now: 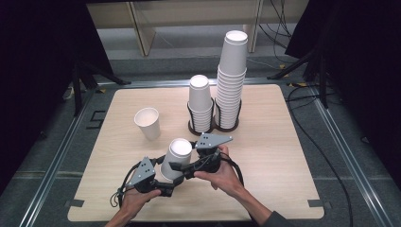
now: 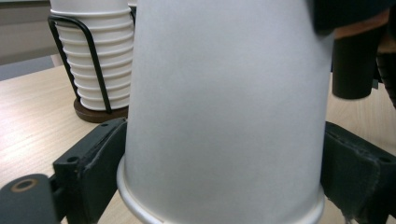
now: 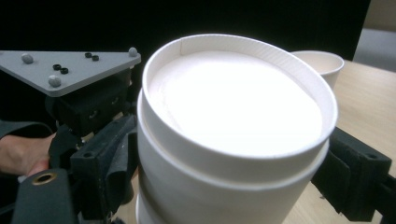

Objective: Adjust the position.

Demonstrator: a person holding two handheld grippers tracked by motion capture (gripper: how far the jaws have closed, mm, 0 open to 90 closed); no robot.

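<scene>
Risk sits mostly in the thin paper wall: the inverted white paper cups (image 1: 174, 158), 2 nested with a seam showing just below the upturned base in the right gripper view, are squeezed from both ends at once, and too hard a pinch would likely dent or ovalise them and lock the 2 tighter together. The left gripper (image 1: 161, 182) is clamped on the lower body near the rolled rim, its black padded jaws pressed against both flanks in the left gripper view. The right gripper (image 1: 182, 165) is clamped around the upper part near the base, pads touching both sides. A pull that is off-axis could make the smooth, tapered surface slip out of the pads.

The cups stand held near the front middle of the pale wood-grain table (image 1: 265, 156), between both hands. A single upright white paper cup (image 1: 147, 123) stands apart to the left. Behind are 2 ribbed stacks of inverted white cups, a short stack (image 1: 200, 101) and a tall stack (image 1: 231, 80), in black wire holders on dark round bases; a swing could topple the tall 1.
</scene>
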